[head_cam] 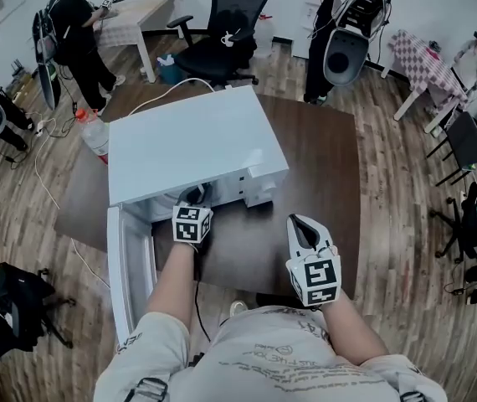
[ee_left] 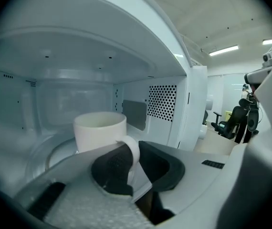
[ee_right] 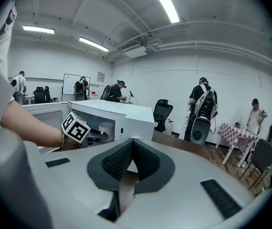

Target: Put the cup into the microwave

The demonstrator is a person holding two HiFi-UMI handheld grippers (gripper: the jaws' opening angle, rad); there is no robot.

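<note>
The left gripper [head_cam: 193,201] is stretched forward on a bare forearm [head_cam: 174,279] into the open microwave [head_cam: 192,145], its jaws clamped on the handle of the white cup [ee_left: 100,130], which is seen upright inside the cavity. The right gripper [head_cam: 305,229] is held low near the body above the table [head_cam: 322,166], jaws pressed together, nothing gripped, and the door [head_cam: 130,266] is swung wide on the left

Ceiling strip lights [ee_right: 163,3] are lighting the room evenly, leaving soft shadows on the dark table [head_cam: 322,174]. The microwave [head_cam: 192,145] top is glaring white, its cavity dimmer. Fisheye distortion is bending edges; black vignetting is ringing both gripper views; the left tool [ee_left: 132,161] is blurring up close, the cup [ee_left: 100,130] showing sharper
</note>
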